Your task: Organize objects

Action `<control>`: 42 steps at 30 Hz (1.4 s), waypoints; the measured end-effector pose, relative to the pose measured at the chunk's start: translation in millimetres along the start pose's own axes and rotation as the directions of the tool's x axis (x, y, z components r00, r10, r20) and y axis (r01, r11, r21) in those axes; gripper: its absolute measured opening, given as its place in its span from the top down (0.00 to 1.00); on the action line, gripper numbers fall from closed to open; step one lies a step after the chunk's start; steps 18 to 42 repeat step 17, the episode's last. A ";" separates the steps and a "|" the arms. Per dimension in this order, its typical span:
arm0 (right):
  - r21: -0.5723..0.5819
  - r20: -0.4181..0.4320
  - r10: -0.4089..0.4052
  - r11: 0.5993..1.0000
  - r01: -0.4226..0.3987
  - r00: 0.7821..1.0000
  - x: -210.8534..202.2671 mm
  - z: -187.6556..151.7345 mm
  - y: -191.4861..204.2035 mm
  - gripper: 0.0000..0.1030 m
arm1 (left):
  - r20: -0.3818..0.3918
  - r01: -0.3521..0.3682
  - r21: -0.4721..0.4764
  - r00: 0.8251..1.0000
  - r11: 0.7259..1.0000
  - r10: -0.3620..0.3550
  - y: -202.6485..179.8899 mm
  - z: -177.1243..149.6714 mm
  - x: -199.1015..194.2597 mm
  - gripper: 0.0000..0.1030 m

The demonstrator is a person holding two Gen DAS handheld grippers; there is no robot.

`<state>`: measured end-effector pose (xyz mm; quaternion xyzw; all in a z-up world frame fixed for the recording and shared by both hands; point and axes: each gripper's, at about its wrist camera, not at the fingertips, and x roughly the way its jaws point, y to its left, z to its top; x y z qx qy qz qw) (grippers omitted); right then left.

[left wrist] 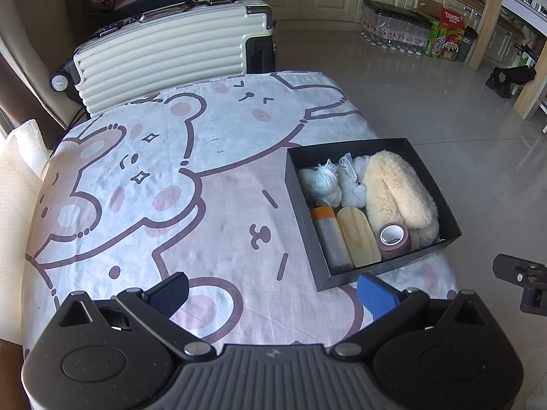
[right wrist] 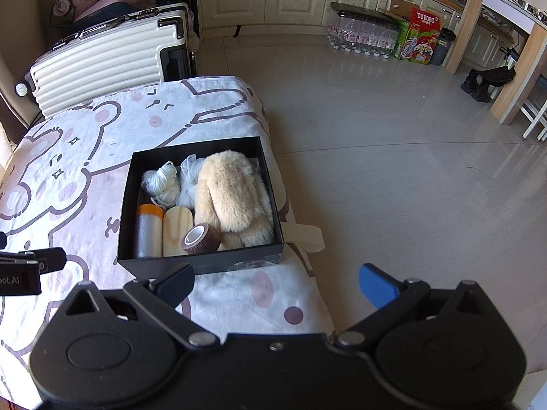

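Left wrist view shows the left gripper (left wrist: 273, 290) held low over a table draped in a bear-print cloth (left wrist: 164, 177), its two fingers spread wide with nothing between them — one black pad (left wrist: 169, 292) on the left, one blue pad (left wrist: 376, 292) on the right, the blue one just short of the near corner of a black box (left wrist: 306, 239). The right gripper (right wrist: 277, 285) is posed much the same in its own view: fingers wide apart and empty, the black finger over the cloth just before the box's near wall, the blue finger out past the table edge above the tiled floor (right wrist: 393, 171). A part of each tool shows at the edge of the other's view, so the two sit side by side. The box stands near the table's right edge and holds everything to be organized: a ball of white yarn (left wrist: 321, 184) and a white mesh bundle (left wrist: 352, 184) at the far side, an orange-capped roll (left wrist: 330, 235) lying beside a pale wooden block (left wrist: 357, 239), a brown bandage roll (left wrist: 393, 239) standing on end at the near wall, and a cream fluffy item (left wrist: 396, 194) filling the right side. Behind the table lies a cream ribbed suitcase (left wrist: 164, 58) on its side; farther off, packs of bottled water (left wrist: 393, 30) and a green-and-red carton (left wrist: 448, 34) stand against the cabinets. Nothing lies between either tool and the box.
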<state>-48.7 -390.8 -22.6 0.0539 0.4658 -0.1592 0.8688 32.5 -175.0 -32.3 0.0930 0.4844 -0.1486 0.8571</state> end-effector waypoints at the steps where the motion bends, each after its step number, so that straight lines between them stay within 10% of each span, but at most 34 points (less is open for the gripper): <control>1: 0.000 0.000 0.000 1.000 0.000 1.000 0.1 0.1 -0.2 0.00 | 0.001 -0.002 -0.001 1.000 1.000 0.002 -0.1 0.0 0.2 0.00; 42: 0.001 0.000 0.000 1.000 0.000 1.000 0.6 -1.3 -0.4 0.00 | 0.008 0.001 -0.001 1.000 1.000 -0.001 -1.4 1.5 -0.7 0.00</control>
